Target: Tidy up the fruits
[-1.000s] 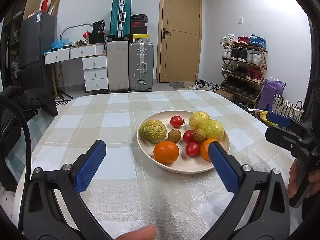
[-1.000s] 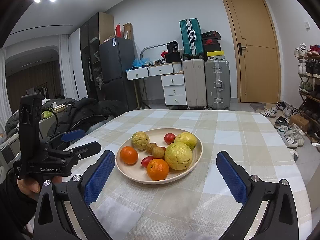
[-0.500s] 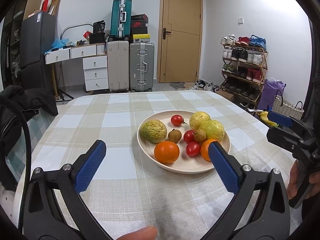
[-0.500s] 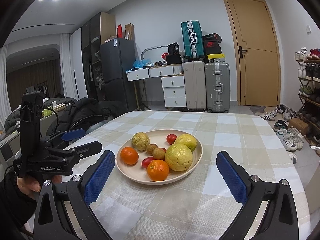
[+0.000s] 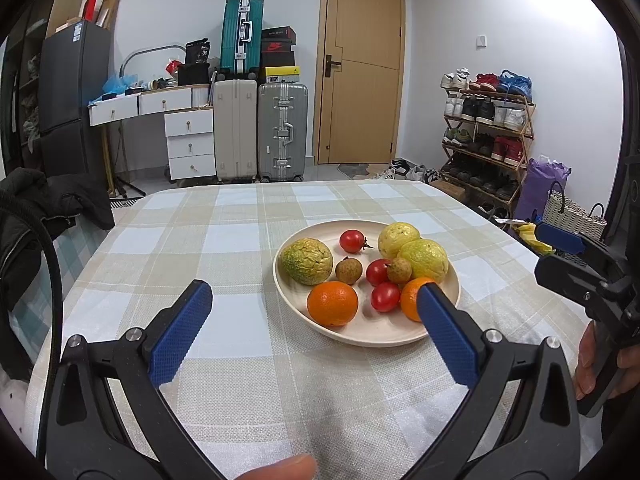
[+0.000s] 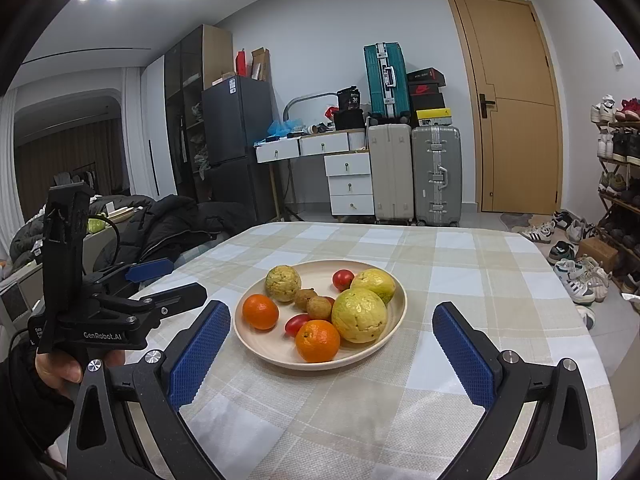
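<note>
Fruit (image 5: 332, 303) heaped mid-frame on plate (image 5: 360, 336); left gripper (image 5: 314, 300) and right gripper (image 6: 331, 318) both spread, empty; could roll off if nudged carelessly.

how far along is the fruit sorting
Barely begun, by the look of it. Done: nothing visibly sorted; the oranges, tomatoes, yellow-green fruits and small brown fruits all sit mixed together on one plate. In hand: nothing; the left tool and right tool are both open and empty, near the plate. Left: every fruit.
</note>
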